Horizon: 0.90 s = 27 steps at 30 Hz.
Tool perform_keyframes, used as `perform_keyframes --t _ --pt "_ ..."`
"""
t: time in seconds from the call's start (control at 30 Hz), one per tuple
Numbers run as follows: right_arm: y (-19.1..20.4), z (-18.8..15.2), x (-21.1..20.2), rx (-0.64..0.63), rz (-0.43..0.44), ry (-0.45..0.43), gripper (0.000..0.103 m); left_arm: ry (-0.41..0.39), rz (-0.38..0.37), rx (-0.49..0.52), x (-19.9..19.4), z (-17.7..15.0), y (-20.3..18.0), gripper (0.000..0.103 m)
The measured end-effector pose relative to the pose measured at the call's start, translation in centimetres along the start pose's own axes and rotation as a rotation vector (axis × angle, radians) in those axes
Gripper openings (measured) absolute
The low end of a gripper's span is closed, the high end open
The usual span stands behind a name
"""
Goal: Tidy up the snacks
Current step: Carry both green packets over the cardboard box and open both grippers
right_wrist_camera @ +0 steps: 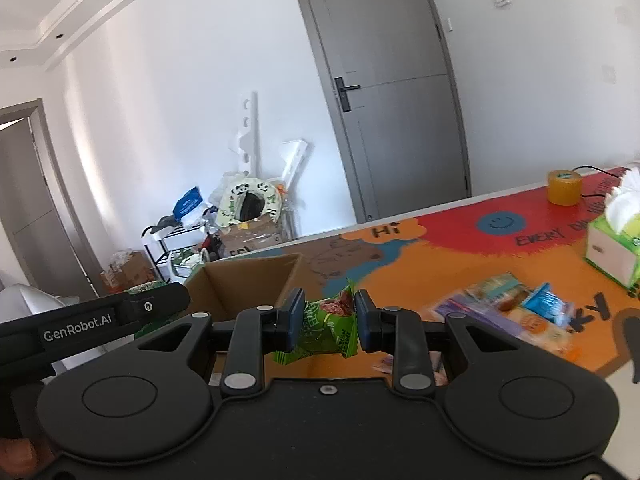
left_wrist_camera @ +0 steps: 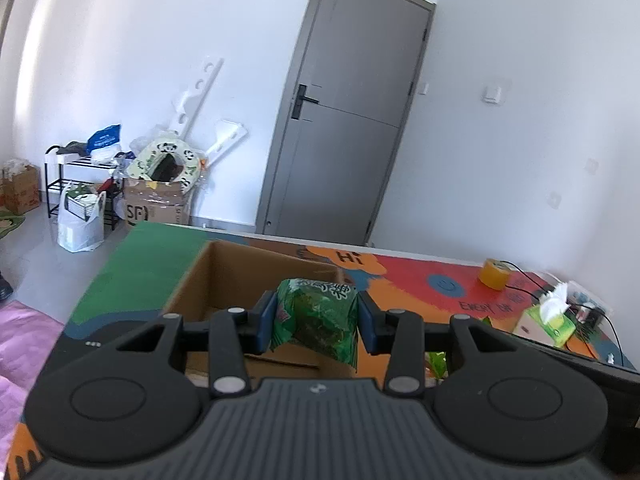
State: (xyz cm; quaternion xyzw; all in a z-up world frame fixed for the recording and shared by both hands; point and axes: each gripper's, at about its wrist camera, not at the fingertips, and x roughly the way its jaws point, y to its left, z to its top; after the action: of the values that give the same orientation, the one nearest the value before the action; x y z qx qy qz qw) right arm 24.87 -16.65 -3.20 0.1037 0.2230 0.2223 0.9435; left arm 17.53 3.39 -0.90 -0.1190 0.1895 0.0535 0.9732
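In the left wrist view my left gripper (left_wrist_camera: 318, 322) is shut on a dark green snack packet (left_wrist_camera: 316, 320), held in the air just in front of an open cardboard box (left_wrist_camera: 224, 272). The right wrist view shows my right gripper (right_wrist_camera: 326, 322) shut on a smaller bright green packet with a red picture (right_wrist_camera: 330, 330), held above the table near the same cardboard box (right_wrist_camera: 244, 280). The left gripper's body (right_wrist_camera: 100, 320) shows at the left of that view. Several loose snack packets (right_wrist_camera: 516, 312) lie blurred on the table to the right.
The table wears a colourful cloth (right_wrist_camera: 460, 248). A tissue box (right_wrist_camera: 616, 244) and a roll of yellow tape (right_wrist_camera: 564, 186) stand at its far right, with a black cable. Beyond the table are a grey door (left_wrist_camera: 340, 128) and clutter against the wall (left_wrist_camera: 160, 184).
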Motion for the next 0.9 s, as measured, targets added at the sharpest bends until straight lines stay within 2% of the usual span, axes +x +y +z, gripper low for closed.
perform_keyframes --t 0.43,0.63,0.73,0.8,0.9 --pt "4.1 0.3 3.3 -0.054 0.03 0.036 0.028 0.016 0.046 -0.073 1.7 0.5 5.1 0.042" --pt "6.0 0.2 4.8 -0.078 0.045 0.059 0.028 0.052 0.05 -0.103 2.8 0.5 6.6 0.044" --pt "6.3 0.3 5.4 -0.071 0.057 0.08 0.03 0.075 0.047 -0.116 3.0 0.6 7.1 0.048" --pt "6.3 0.3 5.4 -0.066 0.054 0.07 0.032 0.079 0.056 -0.119 2.9 0.8 7.5 0.058" --pt "6.3 0.3 5.3 -0.066 0.048 0.07 0.037 0.068 0.069 -0.124 2.4 0.8 7.6 0.064"
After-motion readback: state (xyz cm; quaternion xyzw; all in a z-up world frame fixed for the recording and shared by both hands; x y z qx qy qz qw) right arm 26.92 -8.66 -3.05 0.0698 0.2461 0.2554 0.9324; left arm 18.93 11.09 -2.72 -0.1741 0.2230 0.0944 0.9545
